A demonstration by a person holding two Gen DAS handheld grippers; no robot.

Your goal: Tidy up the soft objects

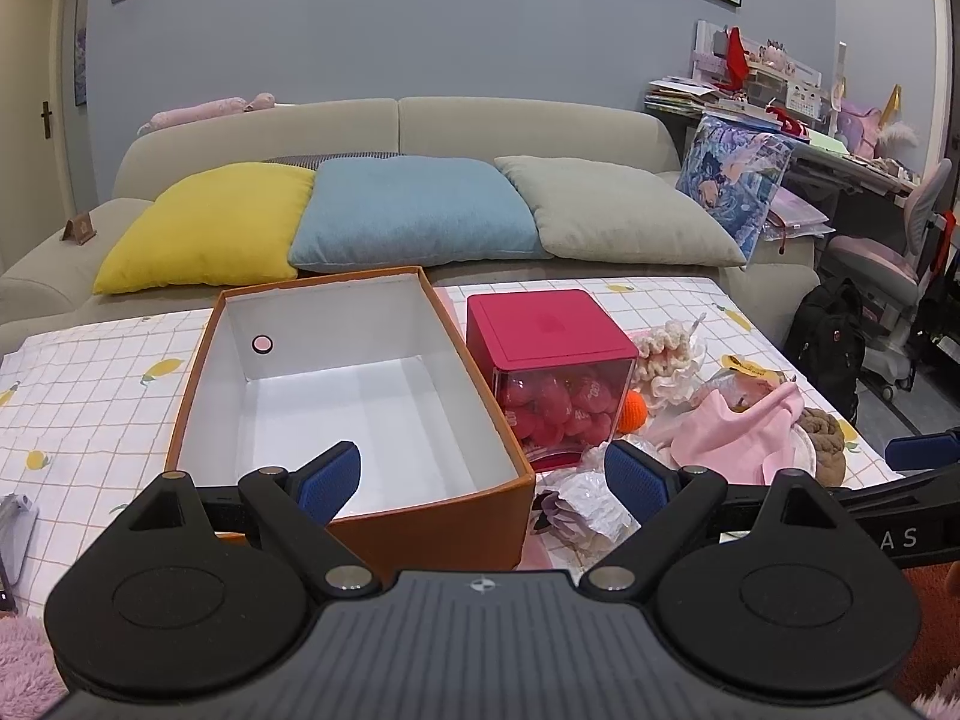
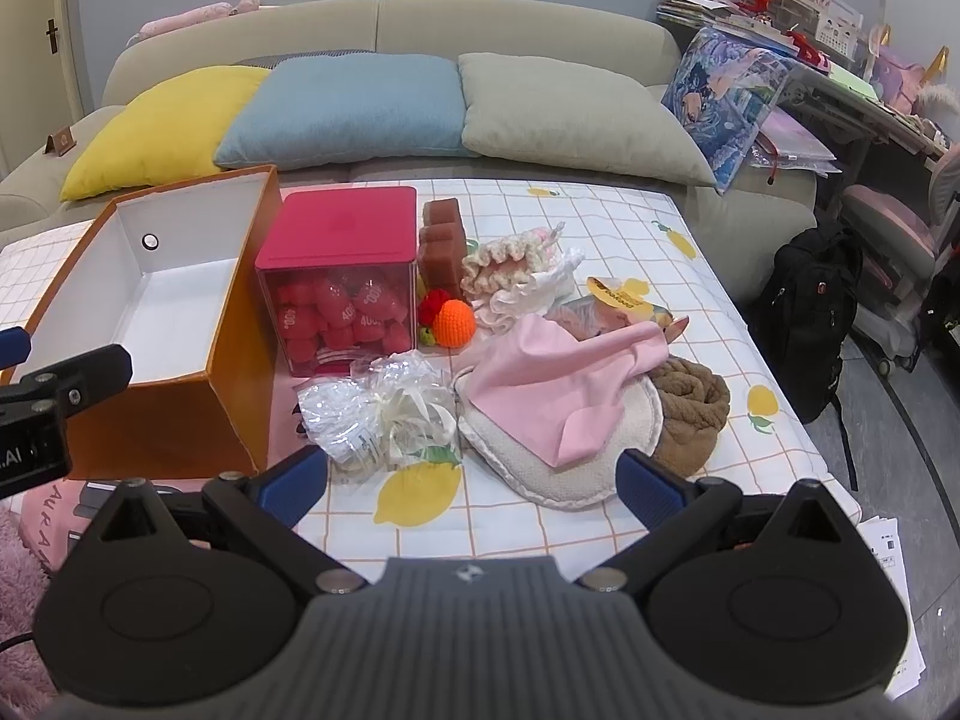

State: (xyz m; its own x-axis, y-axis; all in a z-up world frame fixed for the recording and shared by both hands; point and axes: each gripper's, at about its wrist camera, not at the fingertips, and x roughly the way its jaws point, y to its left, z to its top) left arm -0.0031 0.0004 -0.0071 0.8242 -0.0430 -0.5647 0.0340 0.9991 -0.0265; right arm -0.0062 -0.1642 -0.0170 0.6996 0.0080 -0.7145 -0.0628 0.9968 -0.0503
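Observation:
An open orange box (image 1: 444, 516) with a white, empty inside stands on the lemon-print table; it also shows at the left in the right wrist view (image 2: 162, 414). Right of it lies a heap of soft things: a pink cloth (image 2: 558, 384) on a cream pad (image 2: 540, 474), a brown rolled towel (image 2: 690, 408), an orange knitted ball (image 2: 454, 317), frilly cream scrunchies (image 2: 510, 270) and a clear crinkly bag with ribbon (image 2: 372, 408). My left gripper (image 1: 480, 480) is open over the box's near corner. My right gripper (image 2: 471, 480) is open just before the cream pad, empty.
A red-lidded clear box (image 2: 339, 276) of red pieces stands between the orange box and the heap. Brown blocks (image 2: 443, 240) stand behind it. A sofa with yellow, blue and grey-green cushions (image 1: 414, 210) is behind the table. A cluttered desk, chair and black backpack (image 2: 807, 312) are on the right.

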